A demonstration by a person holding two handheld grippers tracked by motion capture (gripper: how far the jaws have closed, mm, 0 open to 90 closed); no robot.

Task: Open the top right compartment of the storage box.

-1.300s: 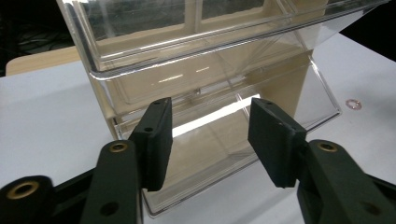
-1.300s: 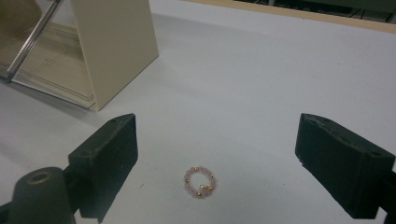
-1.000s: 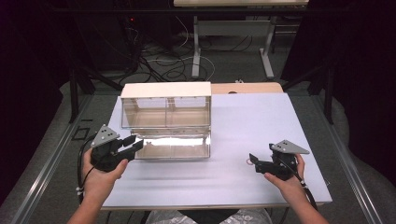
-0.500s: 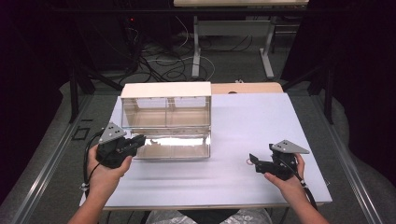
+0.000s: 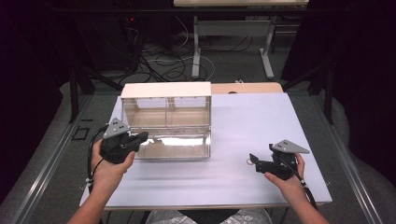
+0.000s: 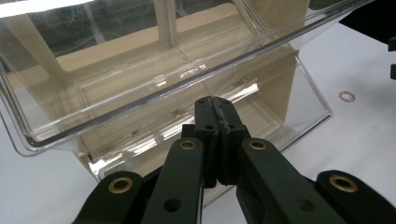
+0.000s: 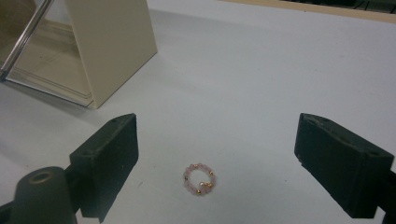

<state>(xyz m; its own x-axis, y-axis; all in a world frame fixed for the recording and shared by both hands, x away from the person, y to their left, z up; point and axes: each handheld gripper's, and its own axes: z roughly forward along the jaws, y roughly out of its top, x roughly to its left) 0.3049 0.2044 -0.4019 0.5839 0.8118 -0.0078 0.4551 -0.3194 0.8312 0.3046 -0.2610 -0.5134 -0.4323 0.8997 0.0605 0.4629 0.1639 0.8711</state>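
A cream cabinet (image 5: 166,91) with clear plastic drawers (image 5: 173,145) stands on the white table; its lower drawer juts forward. My left gripper (image 5: 142,136) is at the drawer's left front. In the left gripper view the left gripper (image 6: 215,103) is shut, its tips right against the clear drawer front (image 6: 140,93), with nothing seen between them. A small pink bead ring (image 7: 198,180) lies on the table between the wide-open jaws of my right gripper (image 7: 217,137). From above, the ring (image 5: 249,162) lies just ahead of the right gripper (image 5: 254,160).
The white table (image 5: 243,121) stretches bare between the cabinet and the right hand. A wooden board (image 5: 245,87) lies behind the table's far edge. Beyond it are cables and table legs (image 5: 196,46) on a dark floor.
My left gripper has moved right, up to the front of the clear lower drawer. The right gripper and the ring have stayed put.
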